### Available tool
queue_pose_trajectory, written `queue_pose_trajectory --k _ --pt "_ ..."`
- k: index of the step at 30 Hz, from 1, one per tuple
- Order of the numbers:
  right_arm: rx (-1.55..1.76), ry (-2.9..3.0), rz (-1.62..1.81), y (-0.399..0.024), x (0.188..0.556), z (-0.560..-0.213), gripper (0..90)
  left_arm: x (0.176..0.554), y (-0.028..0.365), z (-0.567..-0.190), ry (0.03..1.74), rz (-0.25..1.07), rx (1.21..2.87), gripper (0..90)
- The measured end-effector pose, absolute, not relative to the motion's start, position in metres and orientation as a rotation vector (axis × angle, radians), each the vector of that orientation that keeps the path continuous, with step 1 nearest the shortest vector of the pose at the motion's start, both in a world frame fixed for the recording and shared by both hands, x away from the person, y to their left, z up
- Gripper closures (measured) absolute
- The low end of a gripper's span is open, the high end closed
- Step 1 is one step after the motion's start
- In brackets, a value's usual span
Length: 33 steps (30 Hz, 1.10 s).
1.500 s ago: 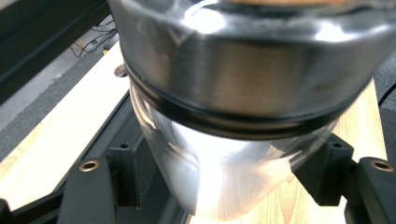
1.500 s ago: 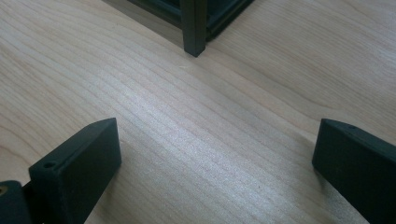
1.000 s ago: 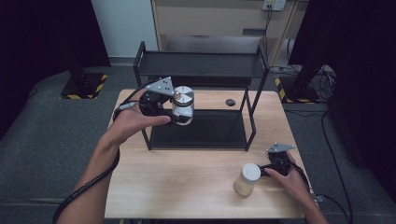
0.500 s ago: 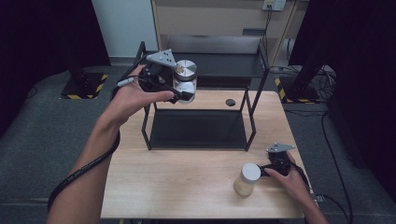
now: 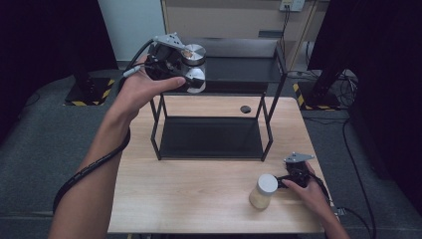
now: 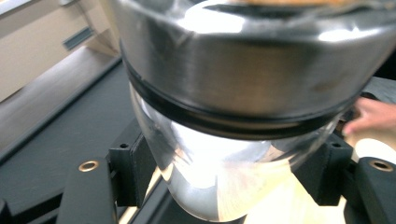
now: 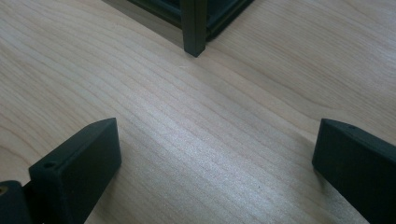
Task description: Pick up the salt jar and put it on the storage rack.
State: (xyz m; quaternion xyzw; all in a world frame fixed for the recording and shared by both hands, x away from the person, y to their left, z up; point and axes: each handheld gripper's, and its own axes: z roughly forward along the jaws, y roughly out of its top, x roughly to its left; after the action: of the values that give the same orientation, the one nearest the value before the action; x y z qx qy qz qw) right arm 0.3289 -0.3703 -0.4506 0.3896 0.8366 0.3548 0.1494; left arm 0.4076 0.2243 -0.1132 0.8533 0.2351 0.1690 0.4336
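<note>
My left gripper [image 5: 185, 74] is shut on a clear glass jar [image 5: 193, 69] with a brushed metal lid [image 5: 193, 51], held up in the air at the left end of the black shelf's top tier [image 5: 244, 67]. In the left gripper view the jar [image 6: 233, 84] sits close up between both black jaws, its glass body pressed by them, and my left gripper [image 6: 224, 182] grips it low down. My right gripper [image 5: 287, 179] rests on the table at the front right, just right of a cream jar with a white lid [image 5: 263, 191]. In its own view my right gripper [image 7: 215, 163] is open over bare wood.
The black two-tier metal shelf stands mid-table, with its lower tier [image 5: 211, 137] bare and a leg [image 7: 194, 28] just ahead of the right gripper. A small black disc [image 5: 245, 109] lies on the wooden table [image 5: 189, 199] behind the shelf. Dark floor surrounds the table.
My left hand has lifted the glass jar from in front of the shelf's left side up to the level of the top tier. The right hand and the cream jar have stayed put.
</note>
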Motion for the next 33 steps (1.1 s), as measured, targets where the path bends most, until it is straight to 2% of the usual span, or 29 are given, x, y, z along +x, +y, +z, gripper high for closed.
queue_pose_trajectory --k 10,15,23,33 --pt "1.121 2.406 1.019 -0.370 0.329 -0.450 2.0 0.413 0.211 -0.116 0.779 0.533 2.036 29.8" --pt "1.121 2.404 1.018 -0.370 0.329 -0.451 2.1 0.421 0.204 -0.124 0.809 0.578 2.004 29.8" --pt "1.122 2.403 1.019 -0.370 0.328 -0.451 2.1 0.438 0.198 -0.133 0.914 0.570 1.995 29.8" --pt "1.119 2.400 1.021 -0.370 0.328 -0.451 2.2 0.452 0.194 -0.145 0.956 0.550 2.001 29.8"
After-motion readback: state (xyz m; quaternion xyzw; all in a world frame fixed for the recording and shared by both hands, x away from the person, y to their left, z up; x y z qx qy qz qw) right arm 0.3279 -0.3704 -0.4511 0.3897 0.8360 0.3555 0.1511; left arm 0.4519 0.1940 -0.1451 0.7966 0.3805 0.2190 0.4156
